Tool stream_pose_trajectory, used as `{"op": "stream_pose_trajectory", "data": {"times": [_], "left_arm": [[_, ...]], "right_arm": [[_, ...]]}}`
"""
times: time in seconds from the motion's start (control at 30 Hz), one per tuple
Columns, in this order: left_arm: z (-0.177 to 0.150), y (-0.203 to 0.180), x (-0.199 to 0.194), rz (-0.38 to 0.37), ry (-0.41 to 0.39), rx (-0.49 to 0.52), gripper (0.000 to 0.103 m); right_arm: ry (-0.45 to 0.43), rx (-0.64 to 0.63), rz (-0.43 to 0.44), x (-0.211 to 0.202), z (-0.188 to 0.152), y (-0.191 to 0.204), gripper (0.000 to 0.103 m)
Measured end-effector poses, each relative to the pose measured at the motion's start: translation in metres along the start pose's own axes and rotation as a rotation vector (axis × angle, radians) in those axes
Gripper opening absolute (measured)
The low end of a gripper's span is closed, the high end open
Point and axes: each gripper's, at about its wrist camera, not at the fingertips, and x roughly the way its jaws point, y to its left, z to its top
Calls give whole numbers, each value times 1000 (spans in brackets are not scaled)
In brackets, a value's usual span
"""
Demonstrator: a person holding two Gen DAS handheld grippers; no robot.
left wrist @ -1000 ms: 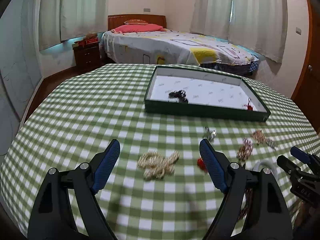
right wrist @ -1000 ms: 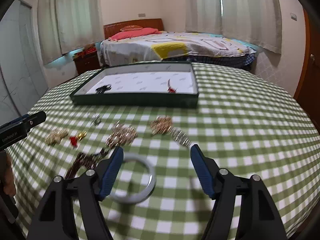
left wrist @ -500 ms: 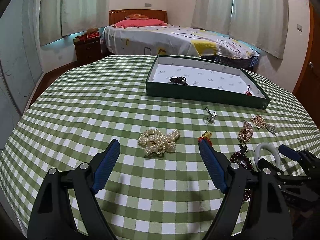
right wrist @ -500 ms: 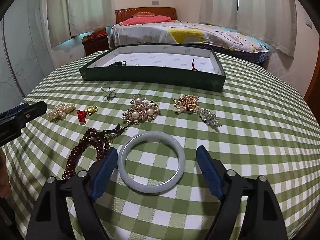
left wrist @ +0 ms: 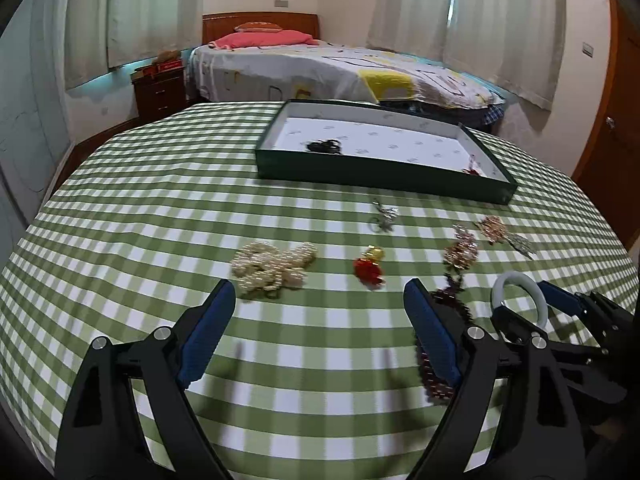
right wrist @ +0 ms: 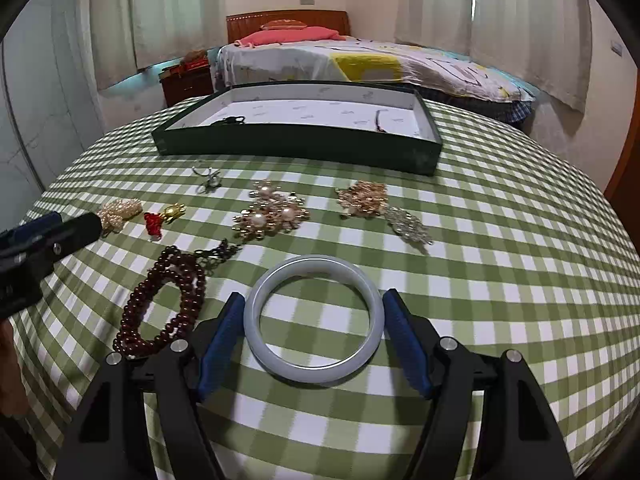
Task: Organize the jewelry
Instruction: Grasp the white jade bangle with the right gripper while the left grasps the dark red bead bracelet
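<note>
Bangle (right wrist: 314,318), rigid, smooth, likely slippery and brittle, sits between the right tool's (right wrist: 314,340) spread pads, seemingly untouched; grip its outer rim.

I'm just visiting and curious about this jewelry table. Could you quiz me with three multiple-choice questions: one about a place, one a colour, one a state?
1. Where is the pale bangle?
A. in the tray
B. between the right claw's fingers
C. on the bed

2. What colour are the tray's outer walls?
A. dark green
B. red
C. yellow

3. How is the left claw?
A. shut on pearls
B. shut on beads
C. open, holding nothing

Answers: B, blue pads flank it; A, green sides show; C, its fingers stand wide apart over bare cloth.
</note>
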Motion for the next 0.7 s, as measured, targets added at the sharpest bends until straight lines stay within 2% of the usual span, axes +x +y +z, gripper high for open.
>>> {"op": "stream_pose_trajectory", "data": {"times": [0.27,0.7], "left_arm": [[-6,-31,3,-56,34,29,84],[-20,-72,20,-62,92,118,84]], "right_arm": [[-10,55,-20,-8,-2,-25,69],[-38,136,-39,-19,-10,-60,69]]}}
